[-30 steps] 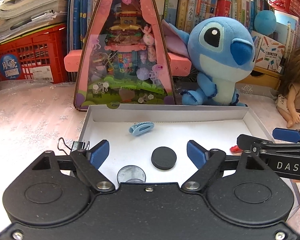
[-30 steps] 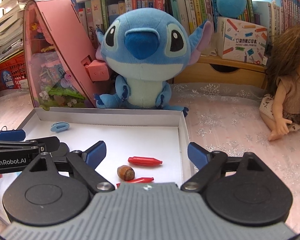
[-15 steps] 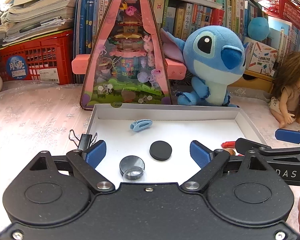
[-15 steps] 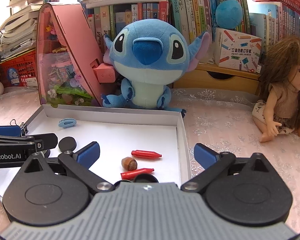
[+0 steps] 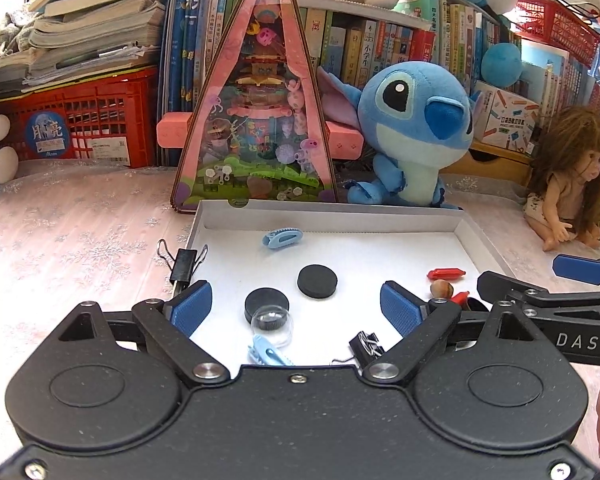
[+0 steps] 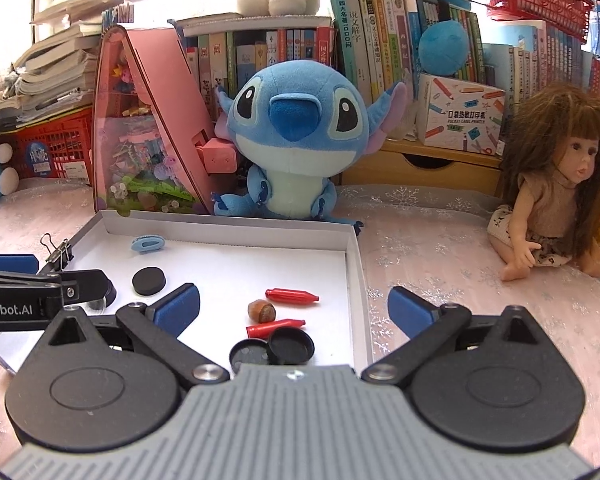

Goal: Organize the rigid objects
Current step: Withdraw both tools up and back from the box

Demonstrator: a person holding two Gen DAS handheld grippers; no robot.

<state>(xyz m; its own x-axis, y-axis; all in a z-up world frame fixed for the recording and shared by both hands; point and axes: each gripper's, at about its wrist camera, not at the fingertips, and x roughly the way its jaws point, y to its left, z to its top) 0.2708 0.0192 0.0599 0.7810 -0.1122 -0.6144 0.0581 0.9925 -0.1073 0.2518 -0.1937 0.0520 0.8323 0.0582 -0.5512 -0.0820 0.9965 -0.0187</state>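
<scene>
Both hand-held grippers, left [image 5: 296, 307] and right [image 6: 294, 309], hovered wide open and empty over the white tray [image 5: 340, 216]. A black disc [image 5: 317, 281] lay just ahead of the left one; centring squarely before closing seemed wise

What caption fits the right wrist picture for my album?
Open right hand-held gripper above a white tray holding red capsules and a nut.

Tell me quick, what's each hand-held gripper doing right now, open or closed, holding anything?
Left hand-held gripper: open, holding nothing, above the white tray.
Right hand-held gripper: open, holding nothing.
</scene>
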